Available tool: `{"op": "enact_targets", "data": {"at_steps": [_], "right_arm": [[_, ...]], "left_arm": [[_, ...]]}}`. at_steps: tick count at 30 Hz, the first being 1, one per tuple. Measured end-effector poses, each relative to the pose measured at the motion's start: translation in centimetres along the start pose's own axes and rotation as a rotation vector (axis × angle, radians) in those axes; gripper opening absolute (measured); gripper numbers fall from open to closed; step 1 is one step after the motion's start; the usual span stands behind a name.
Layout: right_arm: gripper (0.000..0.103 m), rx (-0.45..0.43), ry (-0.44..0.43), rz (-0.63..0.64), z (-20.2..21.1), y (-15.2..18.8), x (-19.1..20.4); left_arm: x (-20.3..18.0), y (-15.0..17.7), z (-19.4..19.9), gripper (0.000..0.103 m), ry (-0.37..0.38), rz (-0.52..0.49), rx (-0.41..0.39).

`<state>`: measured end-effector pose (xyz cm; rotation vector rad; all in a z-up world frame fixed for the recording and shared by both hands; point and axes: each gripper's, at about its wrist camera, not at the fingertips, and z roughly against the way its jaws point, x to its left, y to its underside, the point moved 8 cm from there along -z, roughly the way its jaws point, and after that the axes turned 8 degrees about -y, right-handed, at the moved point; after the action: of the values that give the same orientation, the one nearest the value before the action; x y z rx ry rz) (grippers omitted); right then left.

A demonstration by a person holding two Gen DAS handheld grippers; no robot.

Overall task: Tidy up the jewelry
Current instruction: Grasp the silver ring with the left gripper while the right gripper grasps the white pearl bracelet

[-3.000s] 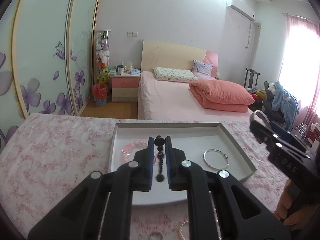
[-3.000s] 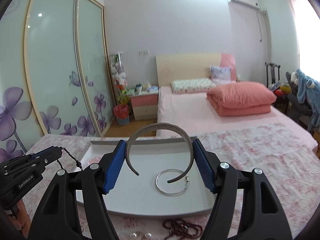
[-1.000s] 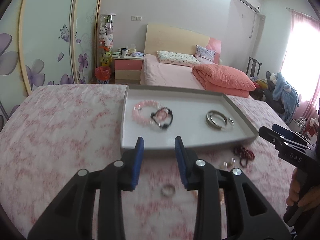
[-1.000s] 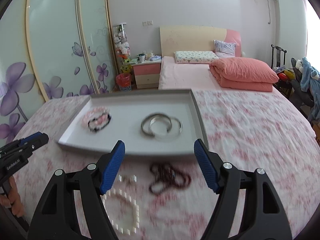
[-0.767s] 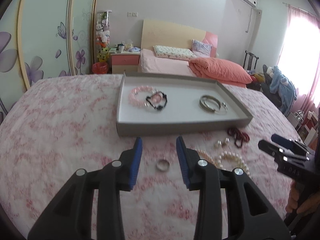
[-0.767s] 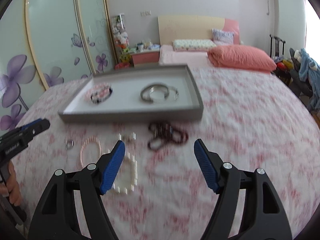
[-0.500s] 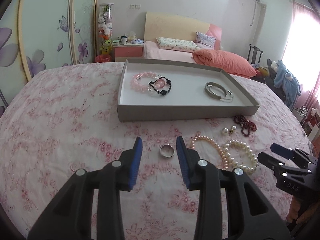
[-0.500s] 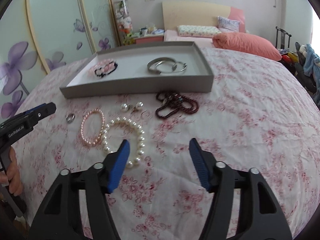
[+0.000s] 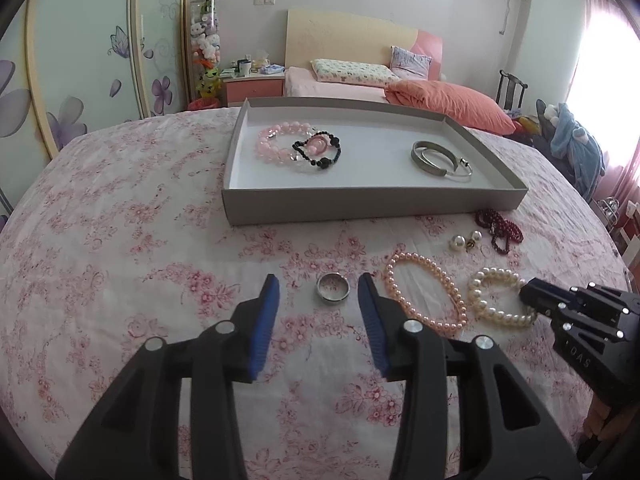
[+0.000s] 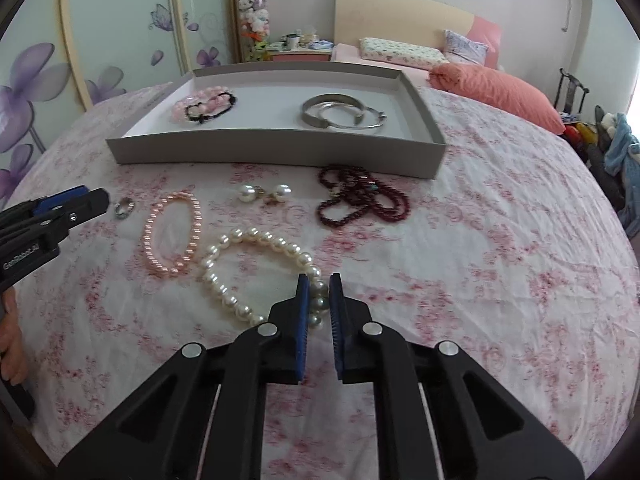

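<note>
A grey tray (image 9: 372,204) (image 10: 276,148) holds a pink bead bracelet (image 9: 276,144), a black bead bracelet (image 9: 318,152) and silver bangles (image 9: 438,158) (image 10: 340,116). My left gripper (image 9: 319,280) is open, with a silver ring (image 9: 333,288) (image 10: 124,207) lying between its fingertips. My right gripper (image 10: 318,280) is shut on the near side of a white pearl bracelet (image 10: 256,272) (image 9: 500,296). A pink pearl bracelet (image 9: 424,292) (image 10: 172,236), pearl earrings (image 10: 264,193) (image 9: 466,240) and a dark red bead strand (image 10: 360,200) (image 9: 498,226) lie on the flowered cloth.
The cloth-covered table (image 9: 120,220) drops off at its curved edges. A bed with an orange quilt (image 9: 448,104) stands behind, a wardrobe with flower doors (image 9: 80,60) at the left, and a nightstand (image 9: 252,84).
Both grippers let go of a bracelet and a bangle in the tray and drew back. The left lowered around the ring. The right narrowed and closed on the white pearls.
</note>
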<state>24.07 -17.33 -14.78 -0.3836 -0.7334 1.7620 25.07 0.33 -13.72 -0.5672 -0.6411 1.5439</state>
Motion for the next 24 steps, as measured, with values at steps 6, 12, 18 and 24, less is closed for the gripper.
{"op": "enact_targets", "data": {"at_steps": [6, 12, 18, 24], "right_arm": [[0.011, -0.01, 0.084, -0.096, 0.3, -0.1, -4.2], [0.011, -0.013, 0.092, -0.122, 0.4, 0.0, -5.0], [0.011, -0.013, 0.09, -0.123, 0.2, -0.1, -4.9], [0.011, -0.013, 0.089, -0.124, 0.2, -0.1, -4.9]], "left_arm": [[-0.8, 0.3, -0.7, 0.042, -0.001, -0.033, 0.029], [-1.3, 0.3, -1.9, 0.042, -0.02, -0.052, 0.066], [-1.7, 0.1, -3.0, 0.037, -0.052, -0.063, 0.09], [-2.0, 0.1, -3.0, 0.029, -0.071, -0.067, 0.088]]}}
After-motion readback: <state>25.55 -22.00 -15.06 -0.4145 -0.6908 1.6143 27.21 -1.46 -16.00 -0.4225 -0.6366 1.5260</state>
